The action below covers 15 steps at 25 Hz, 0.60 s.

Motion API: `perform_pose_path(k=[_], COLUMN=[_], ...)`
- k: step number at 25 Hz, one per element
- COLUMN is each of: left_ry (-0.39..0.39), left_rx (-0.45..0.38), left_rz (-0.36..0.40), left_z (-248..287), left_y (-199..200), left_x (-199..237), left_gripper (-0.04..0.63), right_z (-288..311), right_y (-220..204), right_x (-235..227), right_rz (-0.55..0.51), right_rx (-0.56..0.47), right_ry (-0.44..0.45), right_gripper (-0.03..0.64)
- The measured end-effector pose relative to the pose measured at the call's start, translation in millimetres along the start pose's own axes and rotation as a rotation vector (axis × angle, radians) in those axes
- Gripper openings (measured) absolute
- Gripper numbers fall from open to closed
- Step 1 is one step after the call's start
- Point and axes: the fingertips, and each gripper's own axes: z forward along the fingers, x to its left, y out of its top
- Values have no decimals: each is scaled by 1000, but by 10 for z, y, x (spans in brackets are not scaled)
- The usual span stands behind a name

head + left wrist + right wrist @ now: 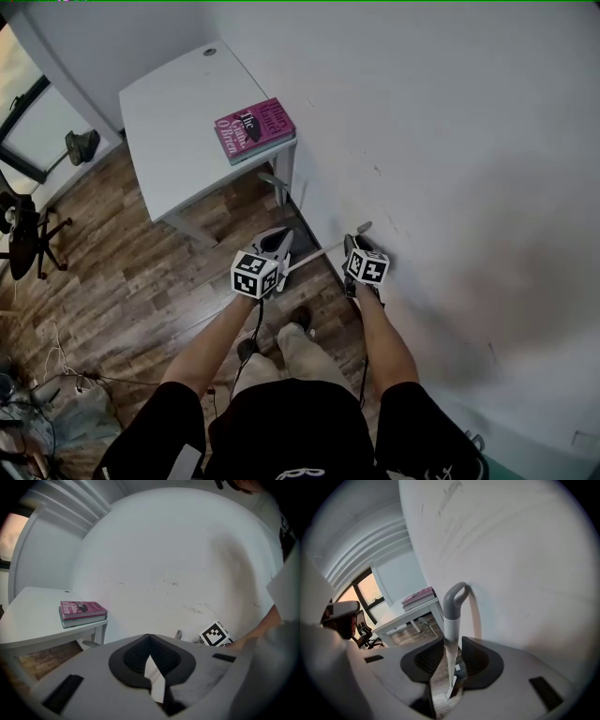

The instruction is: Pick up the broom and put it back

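The broom [317,255] is in the middle of the head view, held off the wooden floor [141,281] and slanted close to the white wall [450,141]. The left gripper [284,242] is closed on its thin white handle. The right gripper [357,246] clamps the handle just below the grey hanging loop [454,597]. At upper left, a pink book [255,128] lies on a white desk [169,122].

White worktop [169,122] set against a scuffed white wall [450,122], carrying a magenta book [254,128] at its wall-side corner (a paler volume appears to lie beneath it). Wood-plank floor [141,281] below. Far left: black office chair [28,234] near a dark-framed window [42,127]; loose cables [66,366] trail across the floor at lower left.
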Motion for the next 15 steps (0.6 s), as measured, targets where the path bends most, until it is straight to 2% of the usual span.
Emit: perform_pose_path(k=[6, 15], left_ry=[-6, -12], left_rx=[20, -2], left_rz=[7, 16], left_z=[-207, -637], left_y=[-52, 45], left_x=[-31, -102], left_gripper=[21, 21], right_z=[-272, -709], right_y=[-33, -66], right_x=[89, 364], right_rz=[13, 4], right_rx=[-24, -69], right_ry=[-16, -39], right_gripper=[115, 115])
